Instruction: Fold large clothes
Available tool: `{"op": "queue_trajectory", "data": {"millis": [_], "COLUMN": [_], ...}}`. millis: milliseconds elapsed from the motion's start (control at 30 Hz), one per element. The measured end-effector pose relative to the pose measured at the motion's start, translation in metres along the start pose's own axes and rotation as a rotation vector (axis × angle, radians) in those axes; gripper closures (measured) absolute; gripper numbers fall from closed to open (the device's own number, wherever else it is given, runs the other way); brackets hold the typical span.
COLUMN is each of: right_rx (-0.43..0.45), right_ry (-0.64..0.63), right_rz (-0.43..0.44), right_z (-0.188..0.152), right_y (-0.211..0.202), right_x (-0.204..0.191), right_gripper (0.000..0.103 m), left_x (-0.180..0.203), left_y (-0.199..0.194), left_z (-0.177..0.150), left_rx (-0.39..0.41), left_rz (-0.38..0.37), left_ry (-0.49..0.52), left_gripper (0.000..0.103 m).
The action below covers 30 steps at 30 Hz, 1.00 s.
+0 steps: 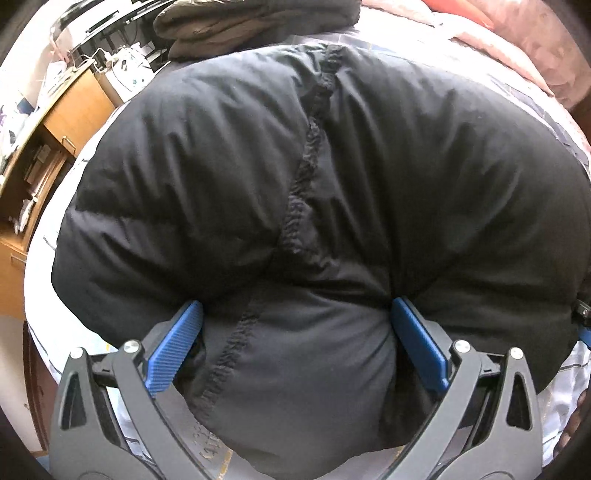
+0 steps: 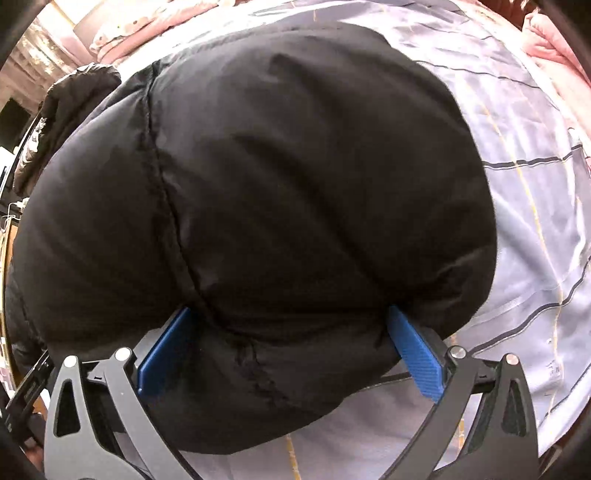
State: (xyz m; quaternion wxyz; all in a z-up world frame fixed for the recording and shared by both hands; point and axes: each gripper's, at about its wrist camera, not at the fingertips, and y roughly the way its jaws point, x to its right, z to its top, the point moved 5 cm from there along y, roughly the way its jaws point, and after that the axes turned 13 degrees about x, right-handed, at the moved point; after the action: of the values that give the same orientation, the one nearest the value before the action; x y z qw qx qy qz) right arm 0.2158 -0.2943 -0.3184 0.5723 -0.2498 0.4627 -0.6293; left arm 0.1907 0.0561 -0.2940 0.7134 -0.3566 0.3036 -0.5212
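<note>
A black puffy jacket [image 1: 229,155] lies bunched on a bed sheet [image 2: 524,155], pale with thin dark and yellow lines, and fills most of both wrist views. A puckered seam [image 1: 306,155] runs down its padded surface toward the left tool [image 1: 297,314]. That tool points forward and down over the near edge of the jacket, its blue pads [image 1: 173,350] set fairly wide with a thick roll of padding squeezed between them, so it is holding the jacket. The right tool [image 2: 290,319] sits in the same low, forward-leaning pose, its blue pads [image 2: 417,350] pressed into another thick fold of the jacket and gripping it. In the left view a small part of the right tool shows at the right edge, just beside the jacket. Beyond the jacket lies a dark folded garment [image 1: 255,26], and a pink quilt [image 1: 535,44] covers the far side of the bed. A wooden cabinet [image 1: 66,122] stands left of the bed.
</note>
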Motion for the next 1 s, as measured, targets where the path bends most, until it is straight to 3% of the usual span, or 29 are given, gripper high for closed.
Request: {"op": "queue_trajectory", "data": {"millis": [133, 333, 467, 600, 767, 900, 1000], "right_rx": [0.049, 0.231, 0.411, 0.491, 0.576, 0.562, 0.531], "right_ry": [-0.001, -0.204, -0.314, -0.383, -0.336, -0.315, -0.267], "right_rz": [-0.041, 0.029, 0.0, -0.033, -0.067, -0.059, 0.0], "right_z": [0.005, 0.003, 0.0, 0.01, 0.024, 0.032, 0.04], "right_y": [-0.02, -0.109, -0.182, -0.235, -0.295, -0.318, -0.324], "right_x": [-0.006, -0.082, -0.114, -0.137, -0.131, -0.127, -0.12], "right_gripper": [0.001, 0.001, 0.001, 0.001, 0.001, 0.001, 0.001], "left_x": [-0.006, 0.004, 0.013, 0.029, 0.038, 0.044, 0.043], "left_y": [-0.021, -0.102, -0.153, -0.197, -0.256, -0.279, -0.293], "left_z": [0.009, 0.038, 0.051, 0.073, 0.089, 0.098, 0.103], "left_rx": [0.065, 0.29, 0.415, 0.421, 0.466, 0.438, 0.458], "left_rz": [0.01, -0.086, -0.086, -0.113, -0.128, -0.14, -0.18], "left_ry": [-0.018, 0.023, 0.075, 0.101, 0.067, 0.06, 0.037], "left_gripper": [0.002, 0.002, 0.002, 0.002, 0.002, 0.002, 0.002]}}
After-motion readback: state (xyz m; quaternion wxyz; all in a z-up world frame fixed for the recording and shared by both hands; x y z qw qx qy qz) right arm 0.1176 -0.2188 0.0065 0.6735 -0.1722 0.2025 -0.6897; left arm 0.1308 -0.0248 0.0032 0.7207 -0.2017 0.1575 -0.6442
